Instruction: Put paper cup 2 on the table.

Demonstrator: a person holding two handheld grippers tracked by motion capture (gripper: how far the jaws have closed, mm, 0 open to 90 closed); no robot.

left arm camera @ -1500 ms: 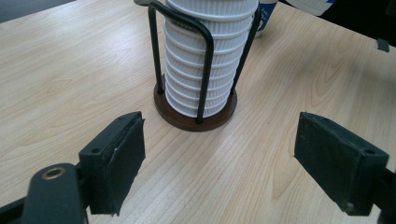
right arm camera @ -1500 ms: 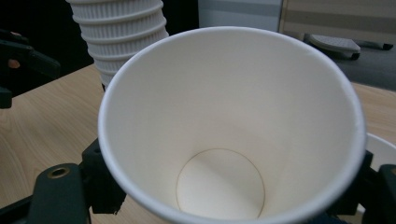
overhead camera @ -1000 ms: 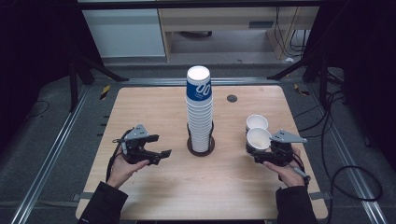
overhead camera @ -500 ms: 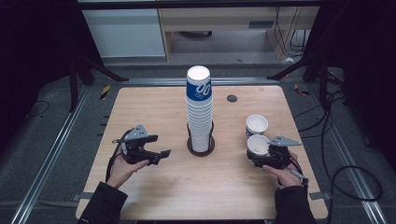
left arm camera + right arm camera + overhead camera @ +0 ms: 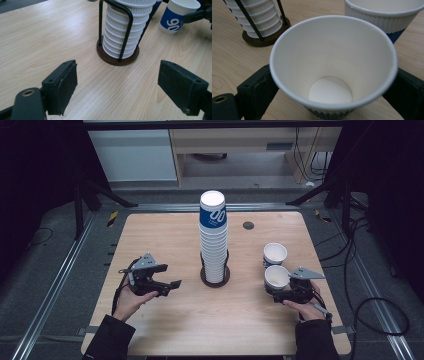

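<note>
High view first: two loose paper cups stand on the right side of the wooden worktop (image 5: 150, 235), one tall stack of cups (image 5: 213, 237) rises from a dark round holder (image 5: 215, 276) at the middle, and two grippers sit low over the wood, one in each hand. The near cup (image 5: 276, 277) stands upright on the worktop just beside the far cup (image 5: 275, 254), whether touching I cannot tell, and well apart from the stack.

The right gripper (image 5: 280, 292) has the near cup between its jaws. Those jaws have just been opening, and in the right gripper view they stand spread at either side of the cup's lower wall; whether the pads are touching the paper I cannot tell. The left gripper (image 5: 167, 286) has its jaws spread wide with nothing between them, aimed toward the holder.

From above, the cups' mouths show as plain white rounds. The right gripper view looks straight into the near cup (image 5: 332, 65): white inside, a round flat bottom, a thin rolled rim, and a strip of blue at the outer base. The left gripper view shows the far side of things: the holder's black wire uprights around the ribbed white stack (image 5: 125, 30), and a loose cup's blue panel with white figures.
</note>
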